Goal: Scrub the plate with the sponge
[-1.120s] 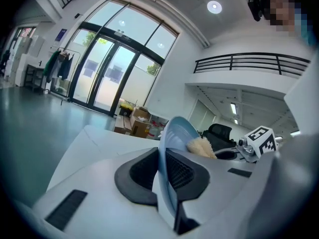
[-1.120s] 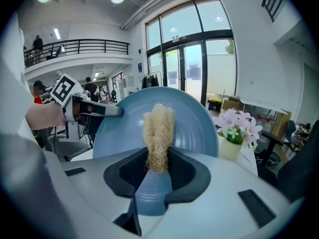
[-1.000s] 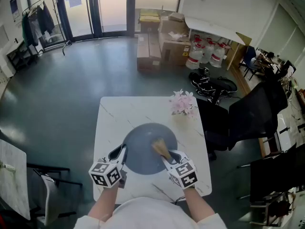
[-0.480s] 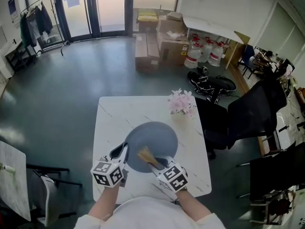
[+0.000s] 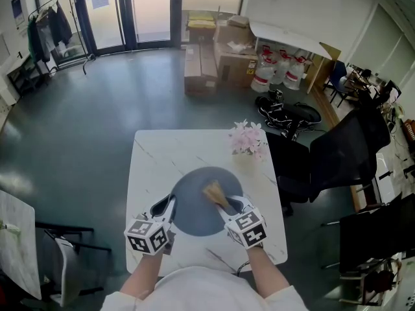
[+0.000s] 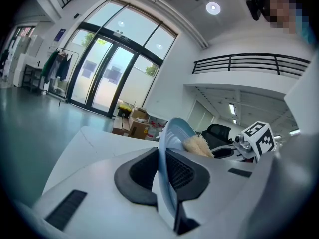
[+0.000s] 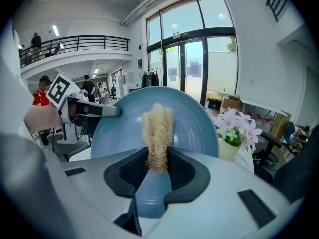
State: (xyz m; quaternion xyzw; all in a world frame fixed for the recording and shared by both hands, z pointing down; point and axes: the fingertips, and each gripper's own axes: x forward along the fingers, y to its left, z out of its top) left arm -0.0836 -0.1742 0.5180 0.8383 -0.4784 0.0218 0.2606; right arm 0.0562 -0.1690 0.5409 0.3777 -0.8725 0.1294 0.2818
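Blue plate [image 5: 194, 207] held, sponge [image 5: 213, 190] against it
The left claw [image 5: 163, 207] is clamped shut on the plate's left rim. The right claw [image 5: 226, 206] pinches the tan, fibrous sponge, whose tip lies on the plate's face, right of centre. The plate is over the middle of the desk [image 5: 162, 154], near pink flowers [image 5: 247, 139]. Each claw's cube bears black-and-white square markers.

An open office hall with an upper gallery.

A wide grey floor [image 5: 78, 122] runs to tall glass doors [image 5: 133, 11], with a coat rack [image 5: 55, 28] beside them. Cardboard boxes [image 5: 220, 50] and water jugs [image 5: 266, 76] stand near the wall, and black office chairs [image 5: 343, 148] at the right. A railing [image 7: 75, 44] of the upper floor shows above. A white marble table [image 5: 155, 154] bears pink flowers [image 5: 246, 140].
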